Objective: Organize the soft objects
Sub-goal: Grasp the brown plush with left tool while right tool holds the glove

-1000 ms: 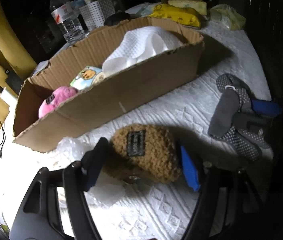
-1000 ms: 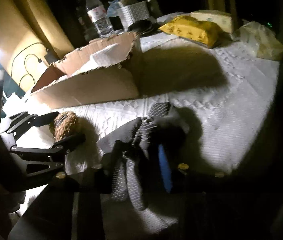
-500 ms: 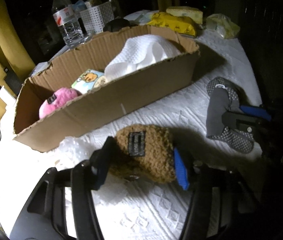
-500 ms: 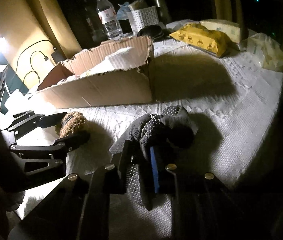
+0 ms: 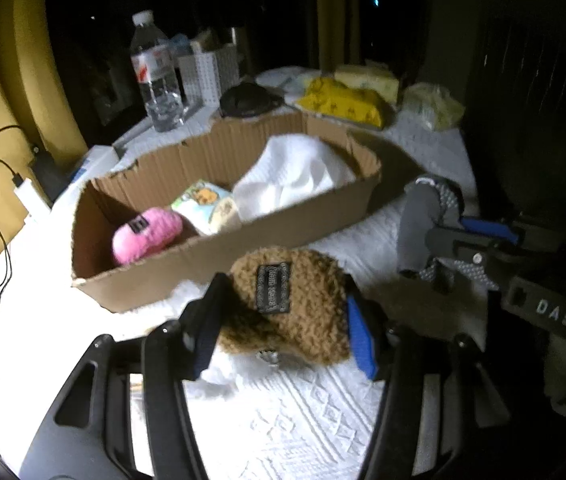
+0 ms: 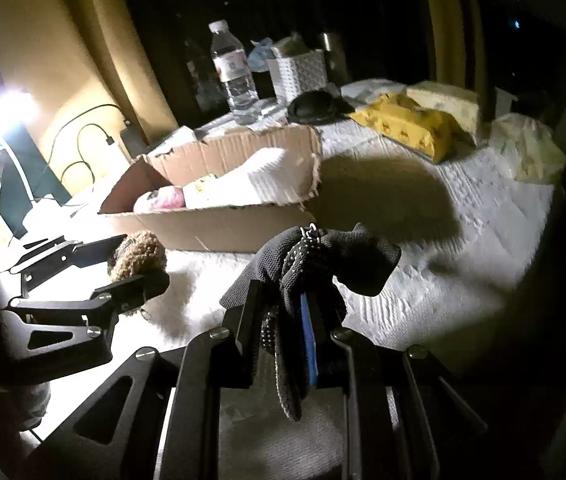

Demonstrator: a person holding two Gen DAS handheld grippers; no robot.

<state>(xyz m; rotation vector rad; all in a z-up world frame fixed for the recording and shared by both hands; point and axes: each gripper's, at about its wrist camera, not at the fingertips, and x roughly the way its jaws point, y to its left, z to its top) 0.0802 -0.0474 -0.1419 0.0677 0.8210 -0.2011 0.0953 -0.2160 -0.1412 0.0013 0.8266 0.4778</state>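
My left gripper [image 5: 283,312] is shut on a brown fuzzy pouch [image 5: 295,304] with a dark label, held just above the white bedspread in front of the cardboard box [image 5: 243,248]. The box holds a pink fuzzy pouch [image 5: 145,234], a printed packet [image 5: 207,206] and a white cloth [image 5: 295,178]. My right gripper [image 6: 287,304] is shut on grey dotted socks [image 6: 307,264], lifted off the bedspread; they hang between the fingers. In the right wrist view the left gripper [image 6: 123,268] with the brown pouch [image 6: 137,254] is at left, near the box [image 6: 211,224].
Behind the box stand a water bottle [image 5: 157,80], a white perforated basket [image 5: 211,74], a dark round object [image 5: 247,100], a yellow packet [image 5: 343,102] and pale packets [image 5: 431,106]. Cables and a charger [image 5: 27,194] lie at the left. The textured white bedspread [image 5: 291,424] covers the foreground.
Both grippers have risen with their loads. The right gripper has lifted the socks off the bedspread and moved closer to the left gripper; the brown pouch has come up toward the box's front wall.
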